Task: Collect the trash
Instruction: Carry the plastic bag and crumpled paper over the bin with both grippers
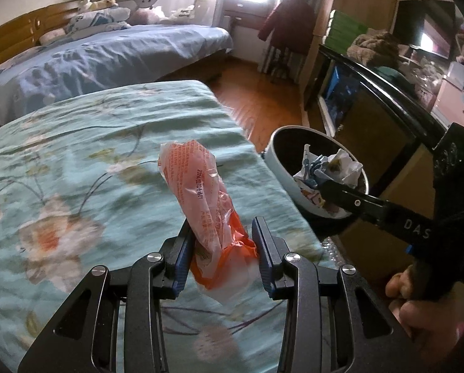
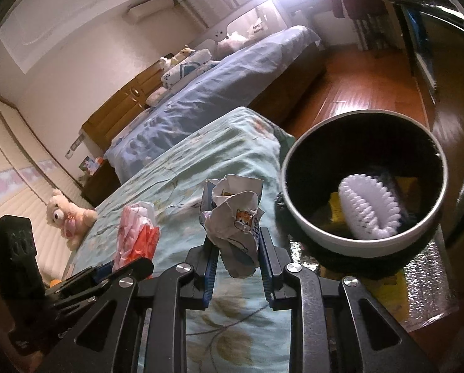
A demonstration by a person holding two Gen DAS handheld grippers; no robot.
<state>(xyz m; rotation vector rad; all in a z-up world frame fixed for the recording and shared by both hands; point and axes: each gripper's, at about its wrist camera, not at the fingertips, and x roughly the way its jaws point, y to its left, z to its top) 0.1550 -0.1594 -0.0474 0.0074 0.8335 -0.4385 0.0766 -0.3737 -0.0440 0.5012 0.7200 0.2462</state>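
Orange wrapper (image 1: 210, 199) in left tool (image 1: 222, 242), crumpled paper (image 2: 232, 217) in right tool (image 2: 236, 248)

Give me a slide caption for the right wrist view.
Right gripper carries a crumpled wrapper toward the round bin beside the floral bed.

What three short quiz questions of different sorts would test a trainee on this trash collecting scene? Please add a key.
1. True or false: the left gripper holds an orange plastic wrapper.
2. Which does the right gripper hold: A) teddy bear, B) crumpled paper wrapper, C) brush?
3. Fill in: the white brush lies inside the ____.

Key:
1. True.
2. B.
3. The bin, beside the floral bed.
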